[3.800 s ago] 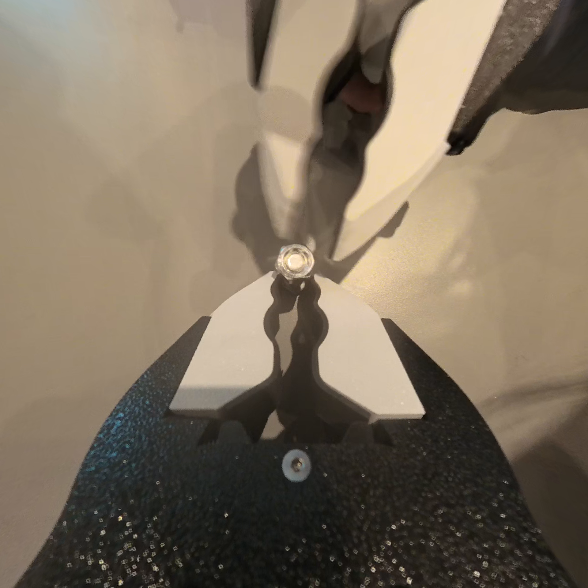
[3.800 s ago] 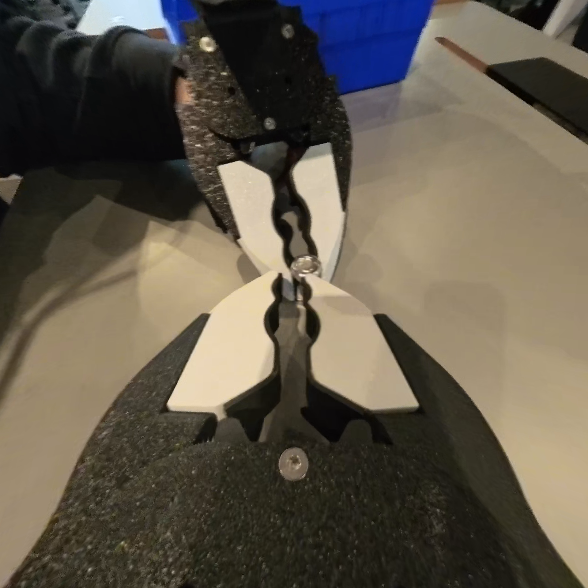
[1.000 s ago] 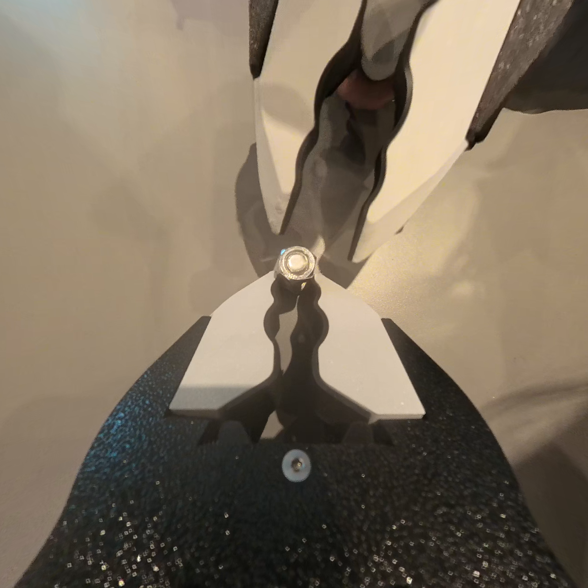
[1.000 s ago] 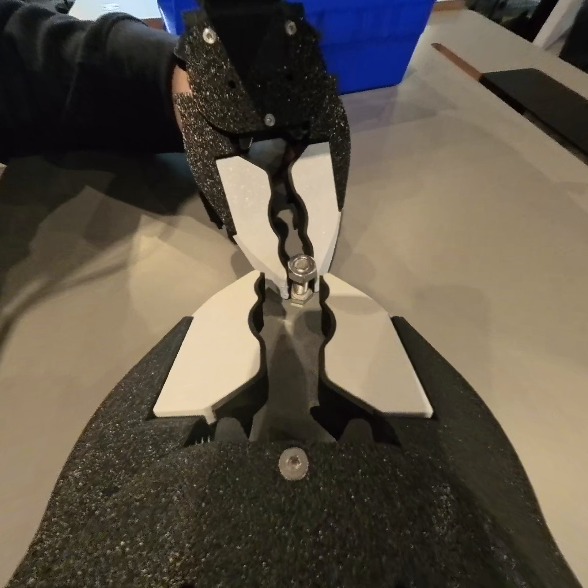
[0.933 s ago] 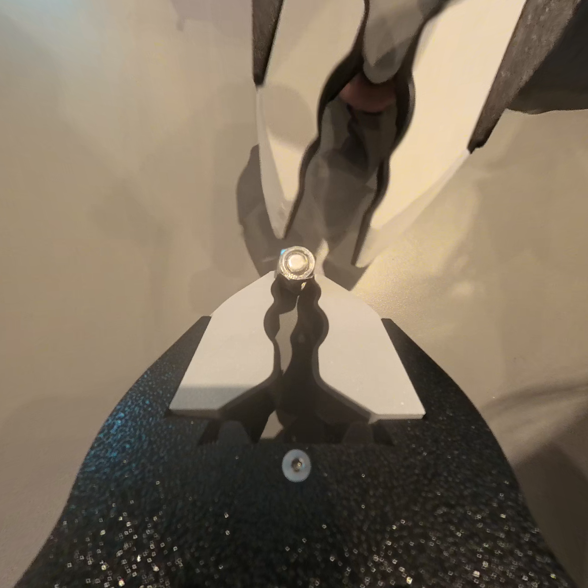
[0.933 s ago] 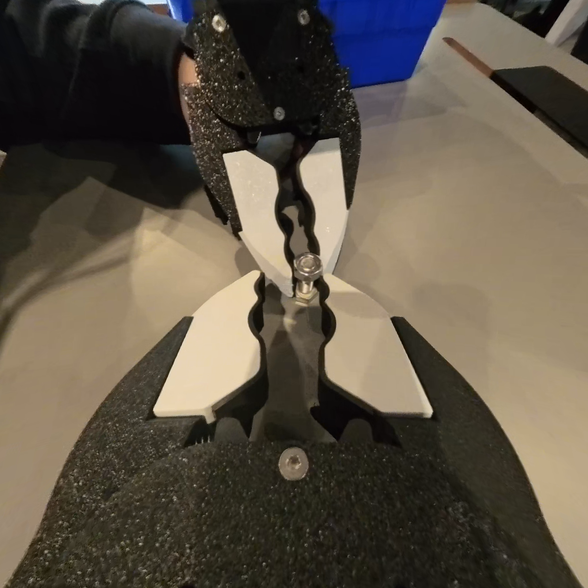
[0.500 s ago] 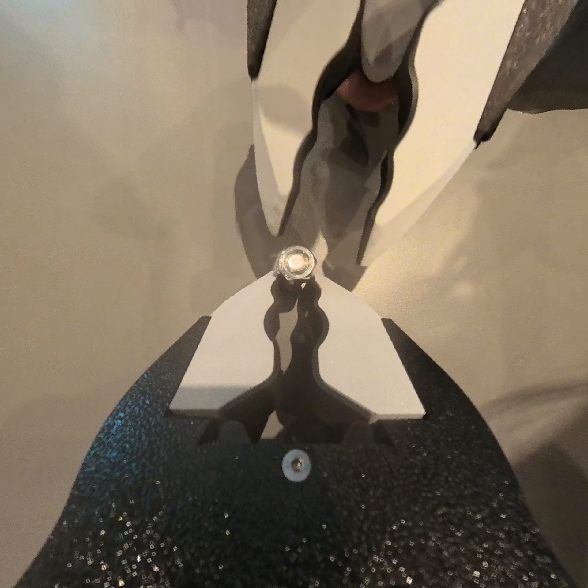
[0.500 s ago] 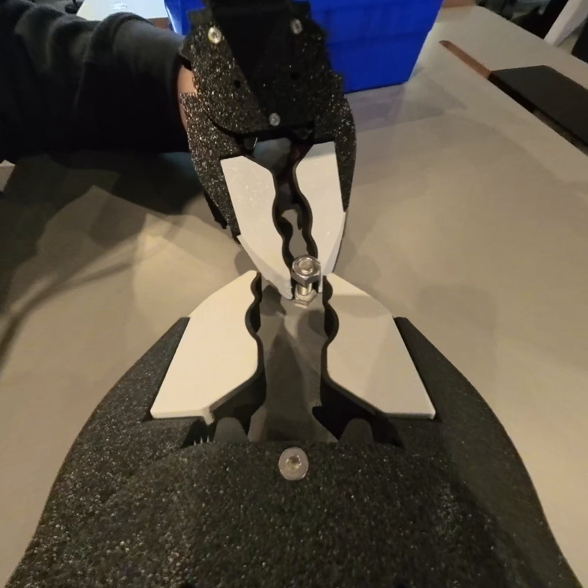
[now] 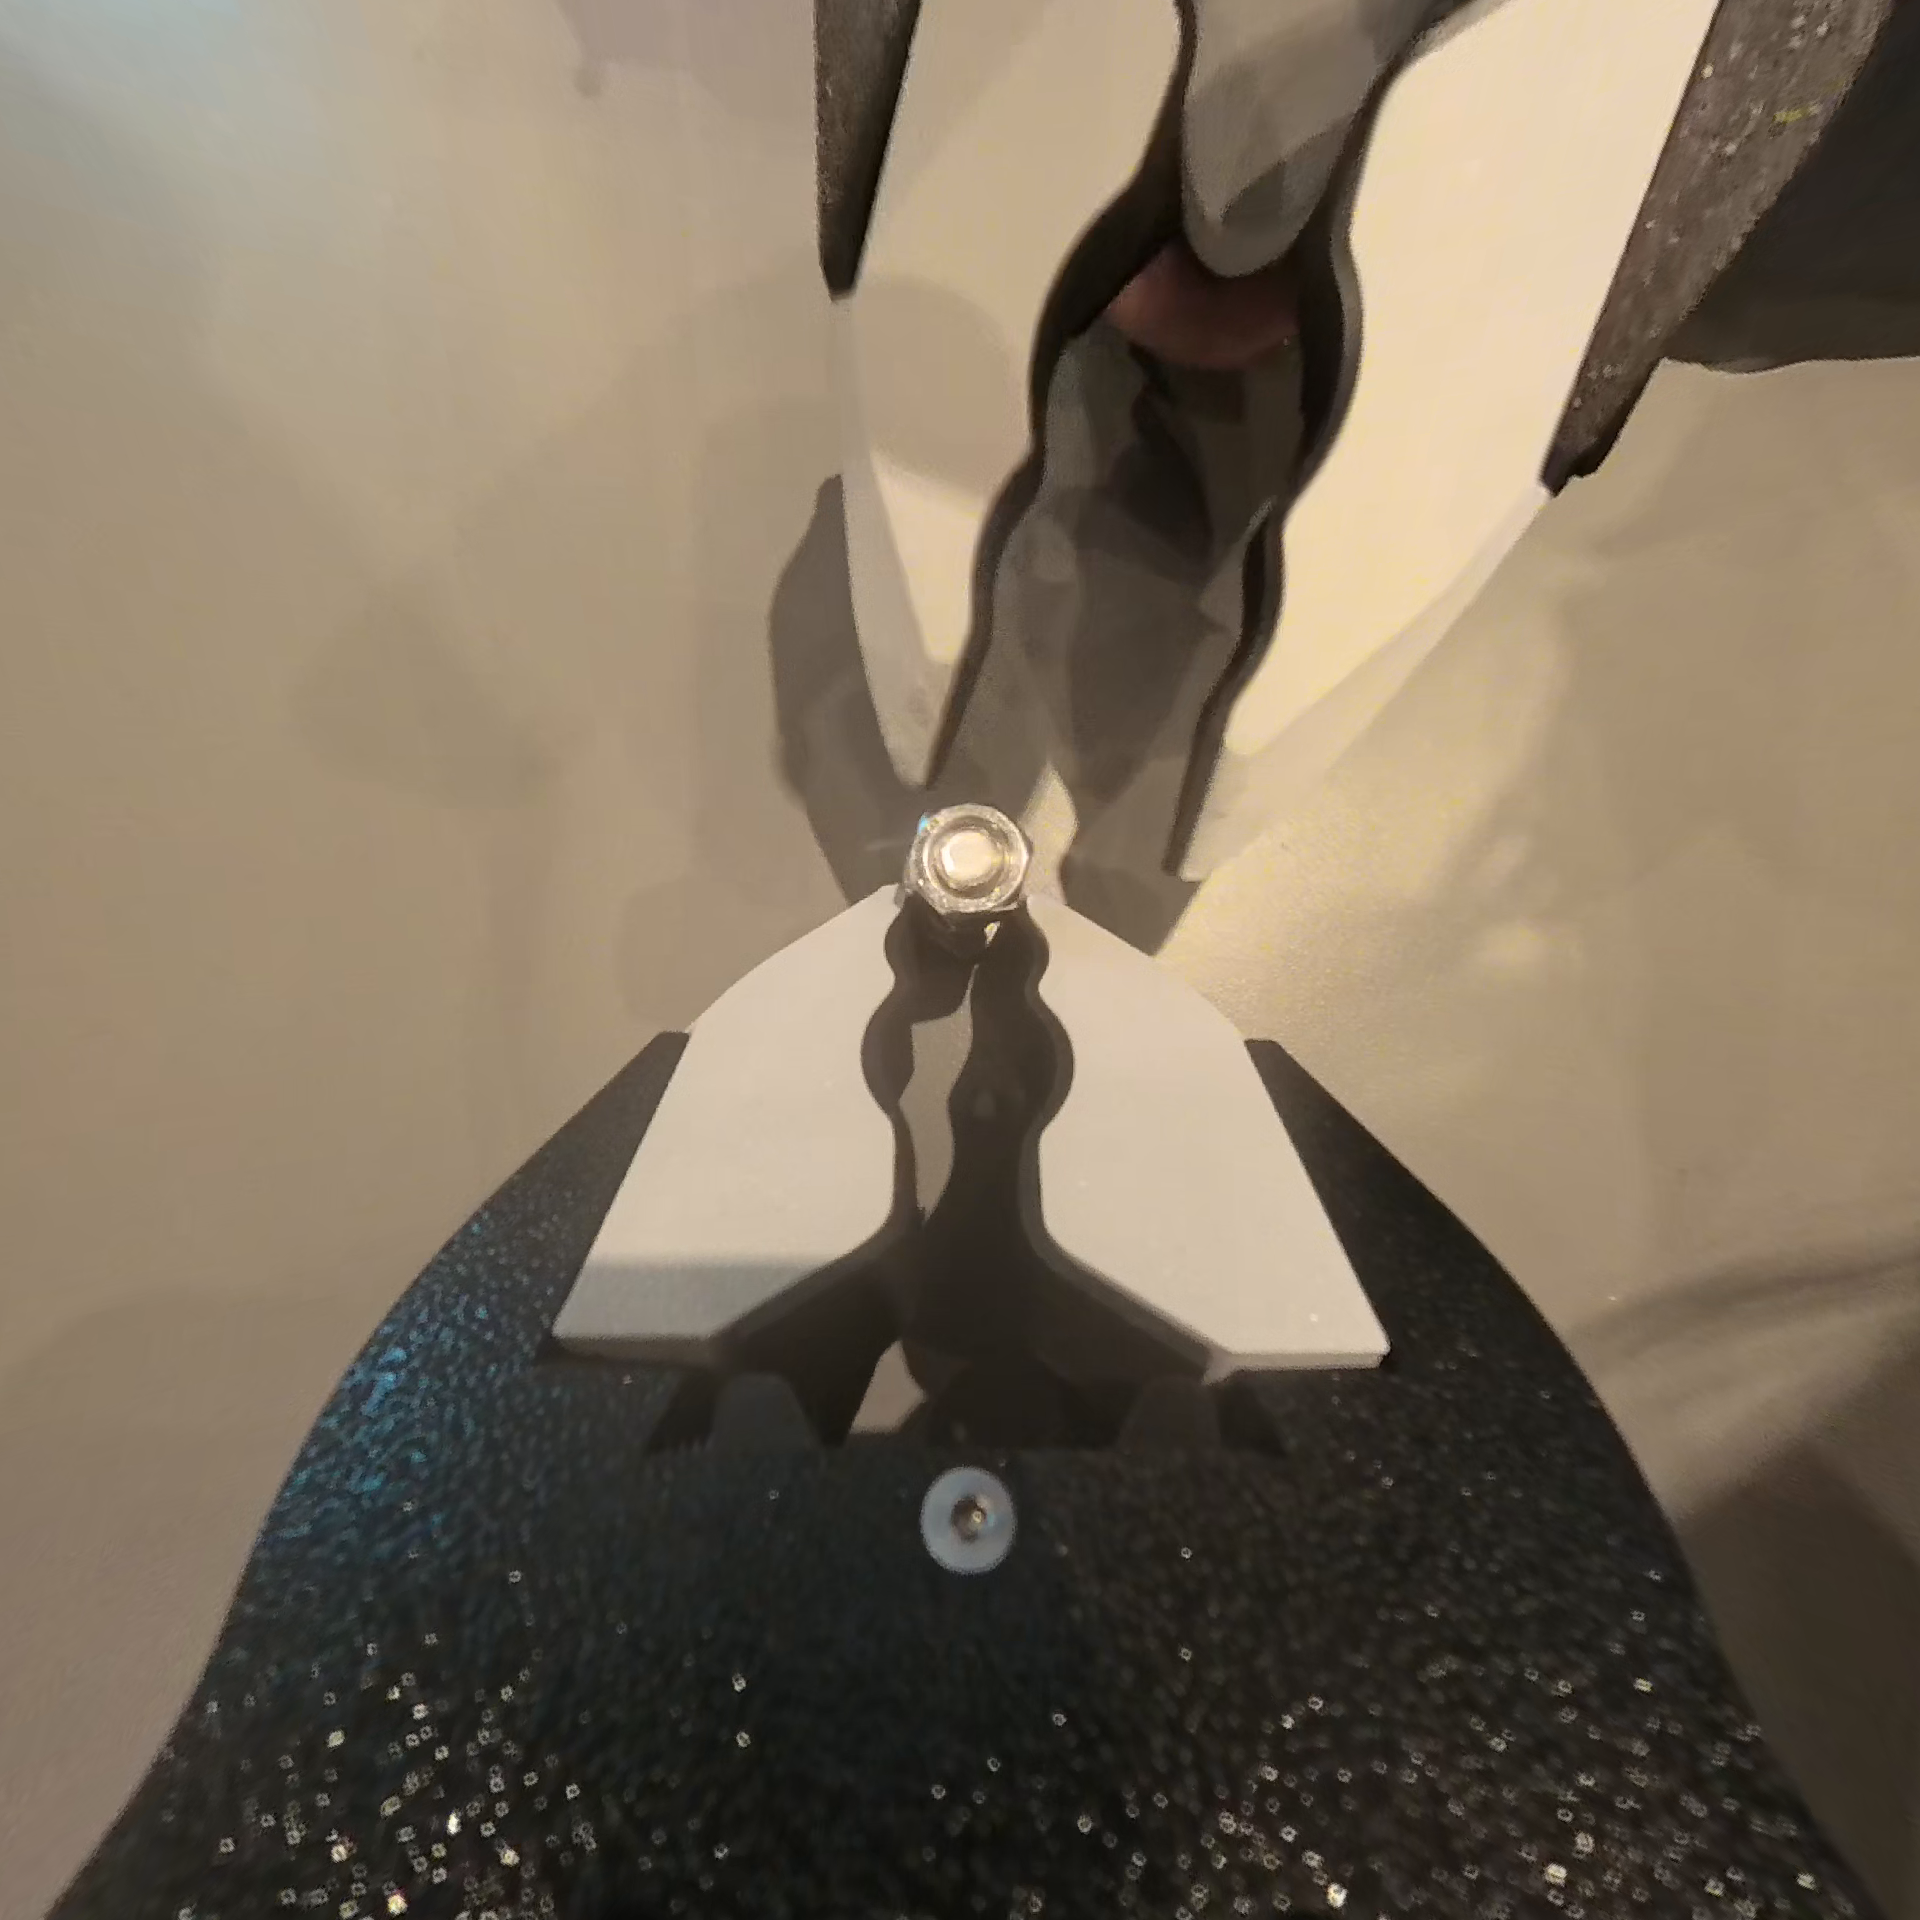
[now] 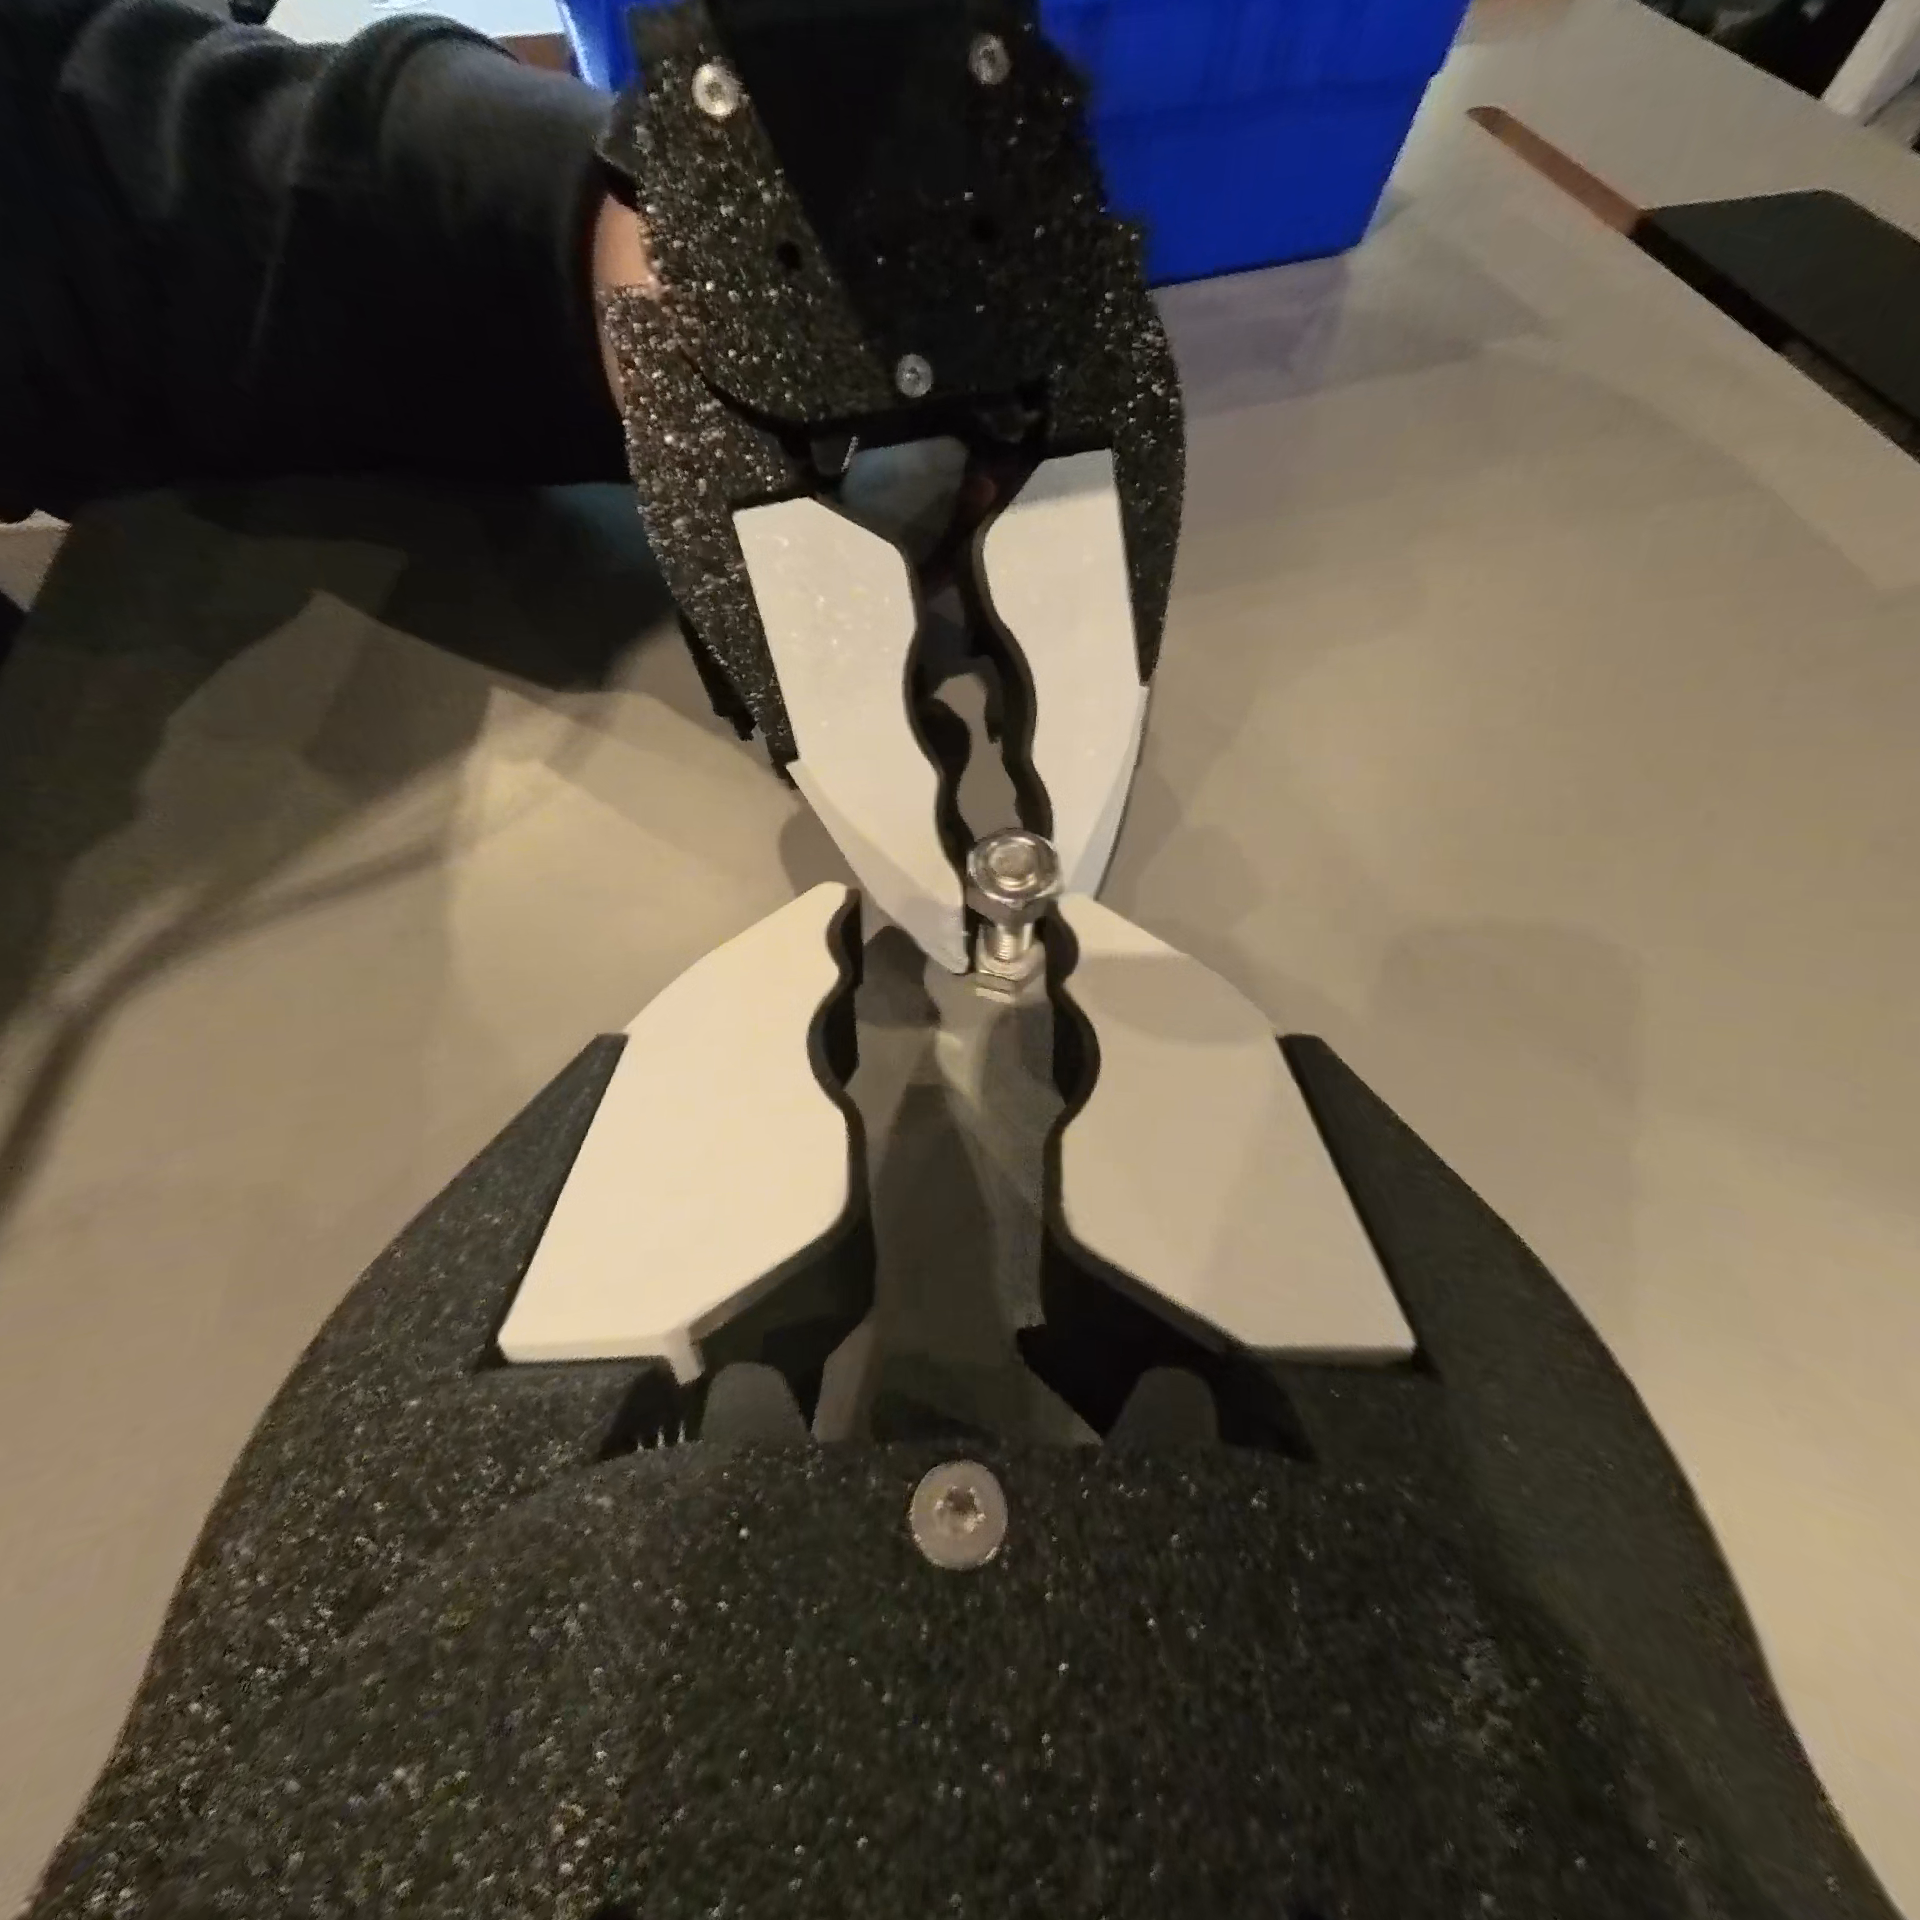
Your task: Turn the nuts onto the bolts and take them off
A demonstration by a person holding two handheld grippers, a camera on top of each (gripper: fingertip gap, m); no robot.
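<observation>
Left gripper [image 9: 961,914] clamps a small, stiff, slippery steel bolt [image 10: 1003,935]; right gripper [image 10: 956,935], parted, should pinch the nut [image 10: 1010,871] by its flats.

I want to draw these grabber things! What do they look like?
Each gripper, the right one and the left one, has a black speckled body, a silver screw, and two pale grey fingers with wavy inner edges. A black sleeve covers the arm.

Looked like a workshop or lab: plain grey tabletop [image 10: 1507,644], blue plastic bin [image 10: 1247,135] behind, black mat [image 10: 1808,260] at the edge.
</observation>
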